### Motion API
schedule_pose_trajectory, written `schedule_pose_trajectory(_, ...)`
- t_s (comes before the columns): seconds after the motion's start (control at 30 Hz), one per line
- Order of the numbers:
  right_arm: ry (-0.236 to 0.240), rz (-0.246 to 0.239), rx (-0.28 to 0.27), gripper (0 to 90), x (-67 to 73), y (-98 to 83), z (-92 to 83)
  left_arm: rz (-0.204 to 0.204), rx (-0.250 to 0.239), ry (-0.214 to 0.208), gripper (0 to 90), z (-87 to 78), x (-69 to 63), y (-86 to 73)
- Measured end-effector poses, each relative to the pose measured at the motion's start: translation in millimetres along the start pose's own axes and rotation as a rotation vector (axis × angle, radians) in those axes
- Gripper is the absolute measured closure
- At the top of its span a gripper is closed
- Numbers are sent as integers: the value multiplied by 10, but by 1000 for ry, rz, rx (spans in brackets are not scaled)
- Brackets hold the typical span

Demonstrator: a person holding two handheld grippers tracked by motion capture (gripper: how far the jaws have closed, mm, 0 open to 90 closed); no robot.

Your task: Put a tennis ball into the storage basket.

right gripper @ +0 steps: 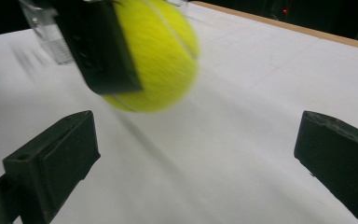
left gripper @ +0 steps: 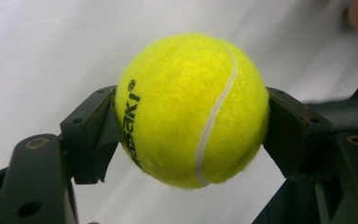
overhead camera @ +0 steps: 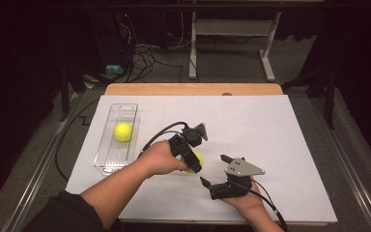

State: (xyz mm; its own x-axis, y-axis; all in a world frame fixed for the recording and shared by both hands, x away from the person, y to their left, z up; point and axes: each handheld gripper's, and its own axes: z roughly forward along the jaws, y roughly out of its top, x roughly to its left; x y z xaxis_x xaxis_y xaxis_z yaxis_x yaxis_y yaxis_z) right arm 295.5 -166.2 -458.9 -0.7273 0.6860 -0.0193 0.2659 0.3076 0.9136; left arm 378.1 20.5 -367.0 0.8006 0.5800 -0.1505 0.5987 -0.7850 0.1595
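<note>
Left gripper (overhead camera: 194,163) clamps a yellow tennis ball (left gripper: 191,109): both black pads press into the felt from opposite sides, ball wedged snug between them. Black lettering runs down the ball's left side in the left gripper view, white seam curves down its right half. The ball looks to be held just off the white sheet (overhead camera: 270,140), though the high view doesn't settle whether it touches.

Right gripper (overhead camera: 216,170) has its jaws spread wide with nothing between the pads; only bare sheet in the gap. No earlier frame to compare.

Landmark: clear plastic tray (overhead camera: 104,153).
- The tray sits on the sheet's left part, long axis running away from the person.
- A second tennis ball (overhead camera: 123,131) lies inside the tray, in its far half.
- The gripped ball is to the right of the tray's near end, well apart from it.
- The right gripper is farther right of the tray again, just past the gripped ball, closer to the person's edge.

In the right gripper view the gripped ball hangs above and ahead of the open jaws, the left gripper's pad covering its left side, tray corner behind.
</note>
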Motion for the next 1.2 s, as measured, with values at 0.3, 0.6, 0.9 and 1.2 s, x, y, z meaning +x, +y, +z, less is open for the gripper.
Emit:
schedule_pose_trajectory(0.3, -90, 35, 4, 0, -276, -98, -158, -41, 8, 23, 262, -56, 178, -85)
schedule_pose_trajectory(0.6, -171, 63, 6, 0, -534, -177, -391, -86, -4, 42, 262, -186, 356, -238)
schedule_pose_trajectory(0.9, -238, 89, -1, 0, -733, -278, -629, -145, -1, 76, 262, -327, 587, -441)
schedule_pose_trajectory(1.2, -274, 103, -2, 0, -842, -361, -818, -203, -6, 107, 262, -504, 799, -642)
